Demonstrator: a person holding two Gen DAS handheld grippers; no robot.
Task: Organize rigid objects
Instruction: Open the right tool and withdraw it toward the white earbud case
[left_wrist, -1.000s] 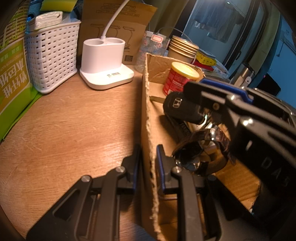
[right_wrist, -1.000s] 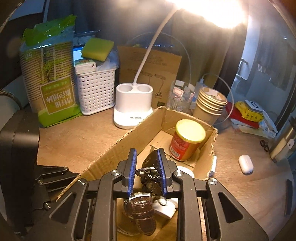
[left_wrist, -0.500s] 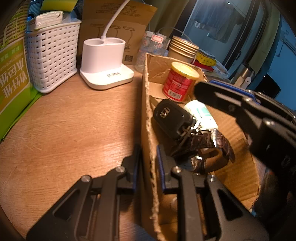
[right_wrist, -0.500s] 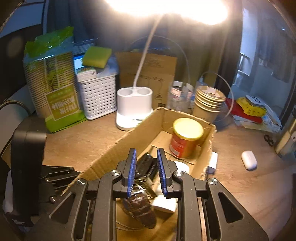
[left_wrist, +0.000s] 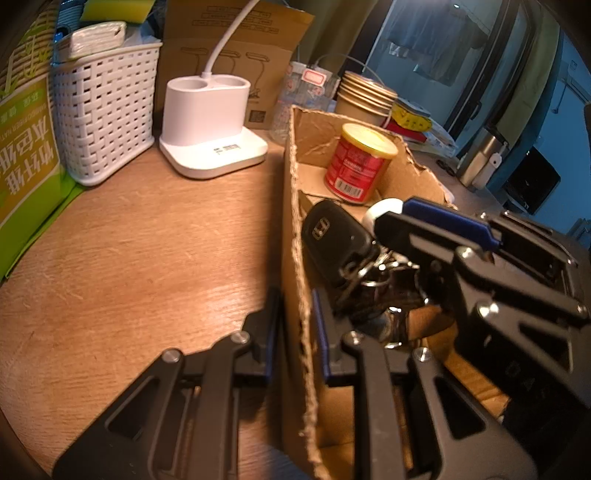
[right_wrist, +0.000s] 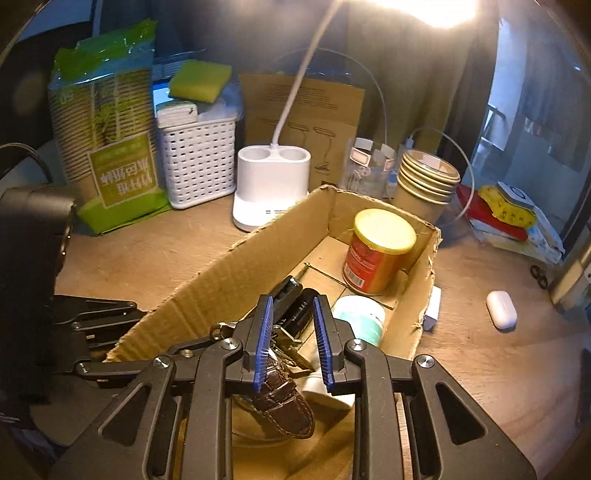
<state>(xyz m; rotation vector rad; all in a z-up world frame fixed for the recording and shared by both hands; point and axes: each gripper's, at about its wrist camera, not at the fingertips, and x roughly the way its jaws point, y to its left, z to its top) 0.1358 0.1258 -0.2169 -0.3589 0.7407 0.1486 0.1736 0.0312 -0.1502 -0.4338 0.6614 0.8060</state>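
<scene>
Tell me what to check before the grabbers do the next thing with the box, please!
1. Box held steady: ok. The left gripper clamps the near wall of the cardboard box.
2. Car key inside the box: ok. It lies by that wall.
3. Right gripper free of the key ring: cannot tell. Its jaws stand nearly shut right over the keys.
4. Red can upright: ok. It stands at the box's far end.
5. Everything put away: not ok. A white earbud case lies outside the box on the table.
</scene>
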